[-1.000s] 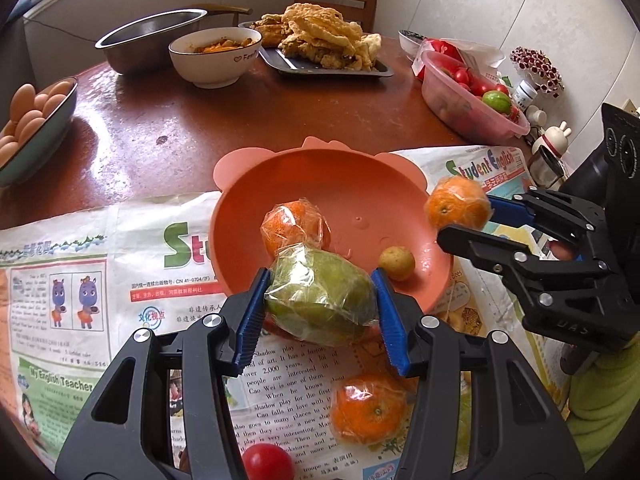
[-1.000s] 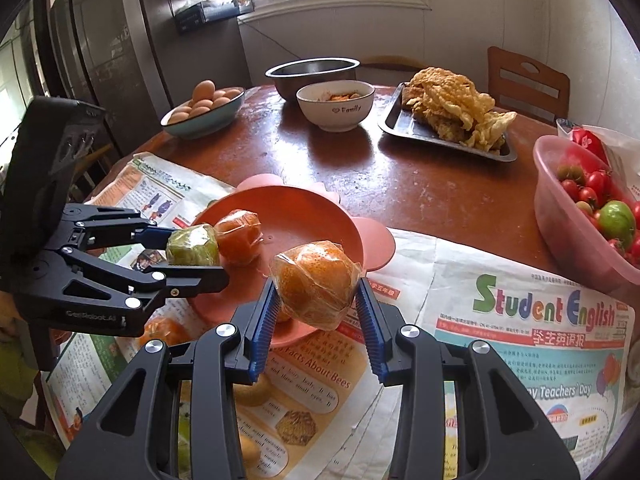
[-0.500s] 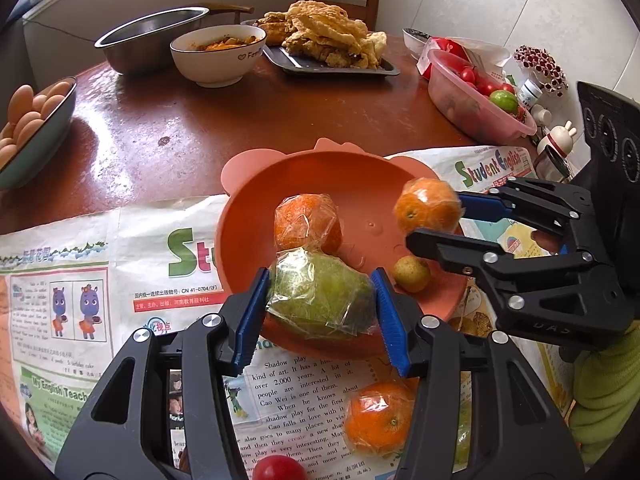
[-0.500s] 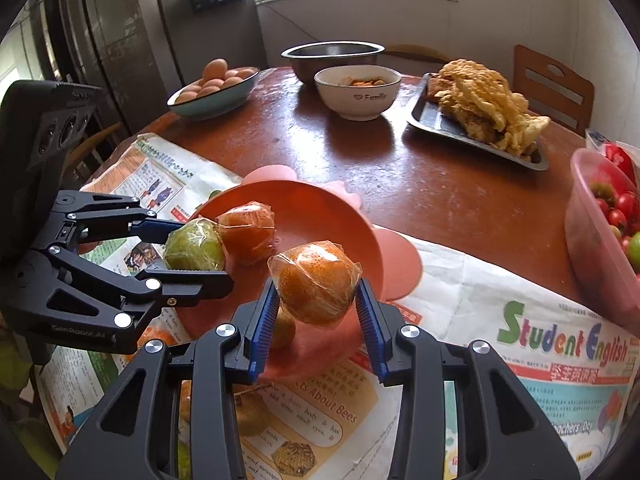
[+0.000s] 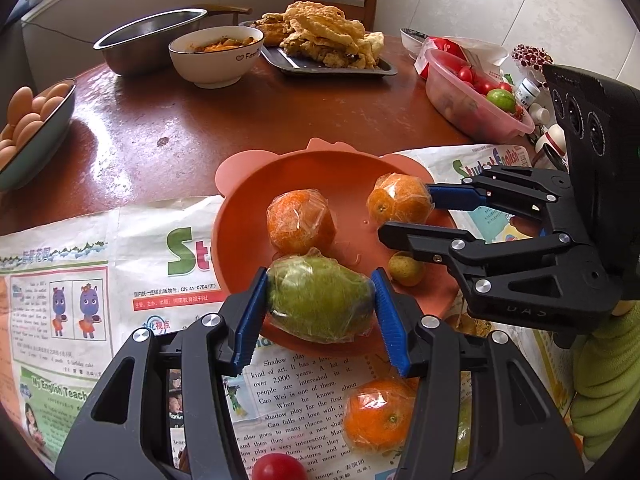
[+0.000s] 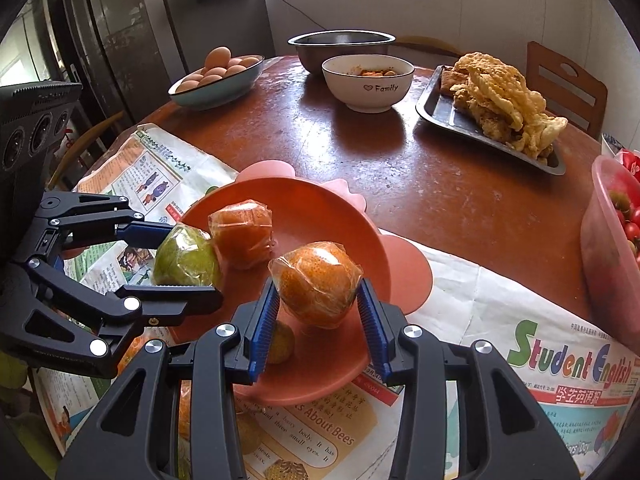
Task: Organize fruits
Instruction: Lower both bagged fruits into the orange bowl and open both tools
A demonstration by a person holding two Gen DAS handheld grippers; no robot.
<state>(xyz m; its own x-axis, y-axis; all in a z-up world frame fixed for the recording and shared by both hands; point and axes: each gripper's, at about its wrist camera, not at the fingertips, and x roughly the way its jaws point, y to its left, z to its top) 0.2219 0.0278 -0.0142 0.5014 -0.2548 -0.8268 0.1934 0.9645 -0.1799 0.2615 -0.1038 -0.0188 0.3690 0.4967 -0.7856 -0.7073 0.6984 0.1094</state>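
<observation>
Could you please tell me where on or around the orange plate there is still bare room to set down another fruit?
The plate is bare across its far half, beyond the wrapped orange lying in it. The wooden table between the plate and the white bowl is also free. The near rim is crowded by the green fruit and the small yellow fruit.

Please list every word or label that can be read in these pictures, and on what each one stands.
"Student English": newspaper masthead.
"Family", beside a heart: white bowl.
"About Bees": newspaper headline.
"My English Teach…", cut off: newspaper, left wrist view.
"CN 41-0704/(F)": newspaper, under the "St…" masthead.
Chinese lines and article text: too small to read reliably.
</observation>
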